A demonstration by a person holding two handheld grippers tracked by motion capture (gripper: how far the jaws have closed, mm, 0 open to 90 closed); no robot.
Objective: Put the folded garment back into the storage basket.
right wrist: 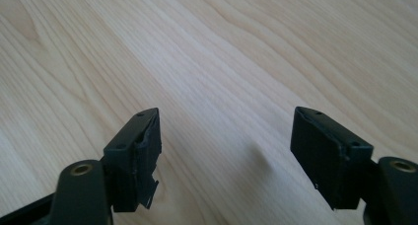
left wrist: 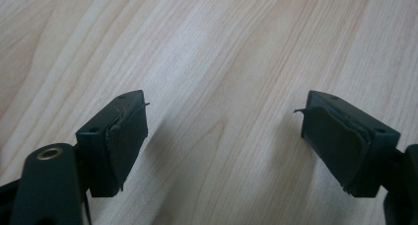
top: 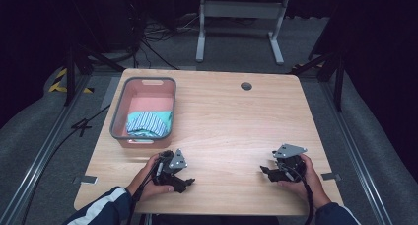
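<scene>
My left gripper (top: 186, 182) rests low over the wooden table (top: 231, 121) near its front edge, held in a hand with a blue and white sleeve. In the left gripper view its jaws (left wrist: 224, 136) stand wide apart with only bare wood between them. My right gripper (top: 266, 170) sits near the front right of the table, pointing left, under a grey three-cornered plate. Its jaws (right wrist: 226, 151) are also wide apart over bare wood. A grey-rimmed pink basket (top: 118, 117) at the left holds a striped teal and white cloth (top: 147, 123).
A round cable hole (top: 246, 86) lies in the table's far side. Beyond the table stand a white frame's legs (top: 201, 37) and loose cables on the grey floor. Metal rails run along both sides of the table.
</scene>
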